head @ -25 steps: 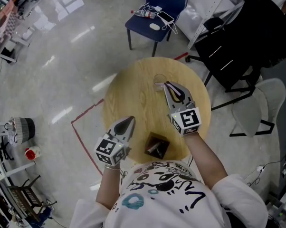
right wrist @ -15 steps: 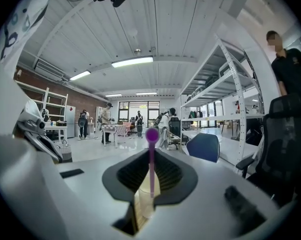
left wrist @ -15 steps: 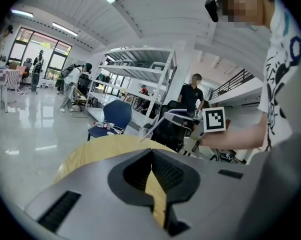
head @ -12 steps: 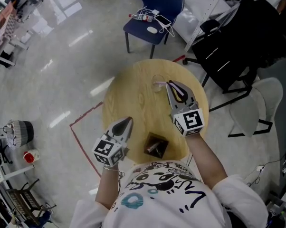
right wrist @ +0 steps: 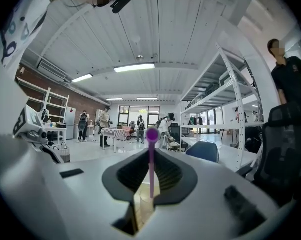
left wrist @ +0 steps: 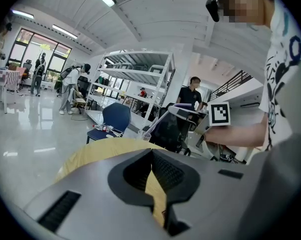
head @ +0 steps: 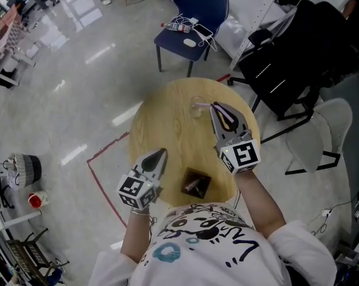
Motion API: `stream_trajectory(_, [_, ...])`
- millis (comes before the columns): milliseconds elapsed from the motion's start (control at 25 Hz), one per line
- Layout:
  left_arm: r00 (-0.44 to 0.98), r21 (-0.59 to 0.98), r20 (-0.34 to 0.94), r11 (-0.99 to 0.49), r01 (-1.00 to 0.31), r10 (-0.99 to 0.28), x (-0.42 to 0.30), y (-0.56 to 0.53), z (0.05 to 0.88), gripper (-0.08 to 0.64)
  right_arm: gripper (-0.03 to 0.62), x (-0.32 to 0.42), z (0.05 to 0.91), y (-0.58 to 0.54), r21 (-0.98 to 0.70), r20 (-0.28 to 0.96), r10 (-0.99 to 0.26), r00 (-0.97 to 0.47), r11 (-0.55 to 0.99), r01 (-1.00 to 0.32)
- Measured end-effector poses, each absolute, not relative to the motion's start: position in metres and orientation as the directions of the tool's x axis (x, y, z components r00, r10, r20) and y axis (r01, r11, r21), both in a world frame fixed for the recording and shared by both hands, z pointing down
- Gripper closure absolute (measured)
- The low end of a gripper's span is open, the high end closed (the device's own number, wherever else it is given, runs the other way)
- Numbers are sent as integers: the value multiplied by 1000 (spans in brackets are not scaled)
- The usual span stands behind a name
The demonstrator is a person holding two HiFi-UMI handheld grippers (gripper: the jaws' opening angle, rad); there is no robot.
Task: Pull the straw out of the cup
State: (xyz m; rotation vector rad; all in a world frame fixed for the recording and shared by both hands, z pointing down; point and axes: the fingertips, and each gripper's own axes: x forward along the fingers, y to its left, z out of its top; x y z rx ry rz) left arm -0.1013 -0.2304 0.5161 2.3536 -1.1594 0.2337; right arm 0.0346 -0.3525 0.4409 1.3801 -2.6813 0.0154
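Observation:
A clear plastic cup (head: 197, 107) stands toward the far side of the round wooden table (head: 167, 121). My right gripper (head: 214, 107) hovers just right of and above the cup, shut on a thin purple straw (right wrist: 151, 166). The straw stands upright between the pads, and its round top pokes above the jaws. Its lower end reaches down toward the cup (right wrist: 142, 204), seen just below the jaws. My left gripper (head: 163, 152) is over the table's near left part, shut with nothing held. From the left gripper (left wrist: 151, 151) the cup (left wrist: 145, 134) shows far off.
A small dark box (head: 196, 183) sits at the table's near edge between my arms. A blue chair (head: 194, 16) with cables on its seat stands beyond the table, black office chairs (head: 293, 58) to the right. Red tape (head: 105, 148) marks the floor on the left.
My right gripper has risen a little with the straw still pinched in it. The left gripper has stayed where it was.

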Motion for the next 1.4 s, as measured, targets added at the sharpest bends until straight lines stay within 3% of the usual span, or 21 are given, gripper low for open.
stream_trajectory(720, [655, 295, 322, -585, -755, -684, -83, -227, 490, 543, 546, 61, 402, -319, 76, 52, -837, -545, 548, -833])
stream_trajectory(1400, [687, 217, 306, -654, -725, -659, -53, -242, 479, 544, 546, 81, 433, -276, 34, 134, -826, -548, 557, -830])
